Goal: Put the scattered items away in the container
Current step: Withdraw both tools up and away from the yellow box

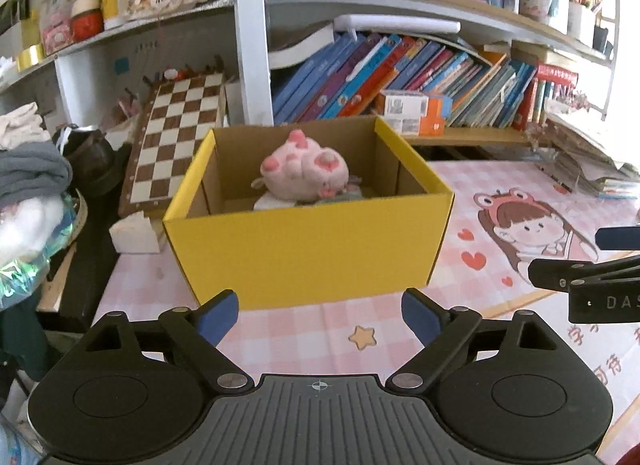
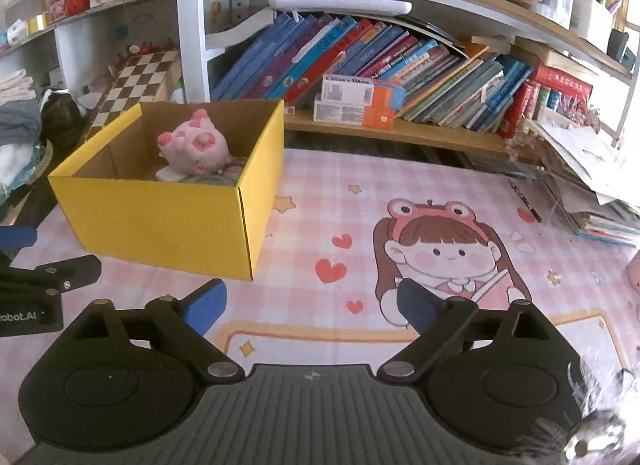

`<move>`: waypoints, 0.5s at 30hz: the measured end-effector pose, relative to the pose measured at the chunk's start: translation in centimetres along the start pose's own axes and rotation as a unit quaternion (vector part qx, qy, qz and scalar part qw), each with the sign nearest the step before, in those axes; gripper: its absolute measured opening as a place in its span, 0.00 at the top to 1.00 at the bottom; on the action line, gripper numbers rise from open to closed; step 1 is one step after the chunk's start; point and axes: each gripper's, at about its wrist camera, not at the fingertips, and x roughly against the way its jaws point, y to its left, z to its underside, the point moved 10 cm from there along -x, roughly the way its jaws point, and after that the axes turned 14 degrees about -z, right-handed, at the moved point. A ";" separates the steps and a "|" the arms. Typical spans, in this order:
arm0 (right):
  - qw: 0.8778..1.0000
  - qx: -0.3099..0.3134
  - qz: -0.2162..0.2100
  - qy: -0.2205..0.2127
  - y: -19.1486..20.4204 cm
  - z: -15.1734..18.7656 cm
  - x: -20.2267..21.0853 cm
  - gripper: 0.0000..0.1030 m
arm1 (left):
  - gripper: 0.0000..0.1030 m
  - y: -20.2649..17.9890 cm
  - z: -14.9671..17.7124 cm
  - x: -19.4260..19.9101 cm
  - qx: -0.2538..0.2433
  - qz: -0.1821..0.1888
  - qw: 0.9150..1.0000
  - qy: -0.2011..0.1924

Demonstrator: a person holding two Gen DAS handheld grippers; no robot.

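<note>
A yellow cardboard box stands open on the pink checked mat, and the right wrist view shows the box at the left. Inside lies a pink plush pig on some flat grey and white items; the plush pig shows from the right too. My left gripper hovers just in front of the box's near wall, open, nothing between its blue pads. My right gripper is open over the mat's cartoon girl, empty. A pink thing peeks in at the right edge.
A chessboard leans behind the box. Bookshelves with leaning books and orange-white cartons line the back. A paper stack sits at the right, folded clothes at the left. The right gripper's fingers enter the left view.
</note>
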 end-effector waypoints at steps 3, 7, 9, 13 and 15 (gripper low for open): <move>1.000 0.003 -0.001 0.005 0.3 0.5 -0.1 0.07 | 0.08 -0.2 0.1 0.0 -0.002 -0.001 1.000 0.002; 1.000 0.008 0.001 0.010 0.5 0.7 -0.2 0.04 | 0.06 -0.3 0.0 0.2 -0.007 -0.002 1.000 -0.005; 1.000 0.008 0.002 0.010 0.4 0.7 -0.2 0.03 | 0.03 -0.4 0.0 0.4 -0.010 -0.004 1.000 -0.007; 1.000 0.008 0.005 0.012 0.3 0.7 -0.3 0.02 | 0.02 -0.6 0.1 0.3 -0.014 -0.003 1.000 -0.002; 1.000 0.013 0.005 0.017 0.5 0.8 -0.4 0.02 | 0.01 -0.7 0.2 0.3 -0.015 -0.004 1.000 0.001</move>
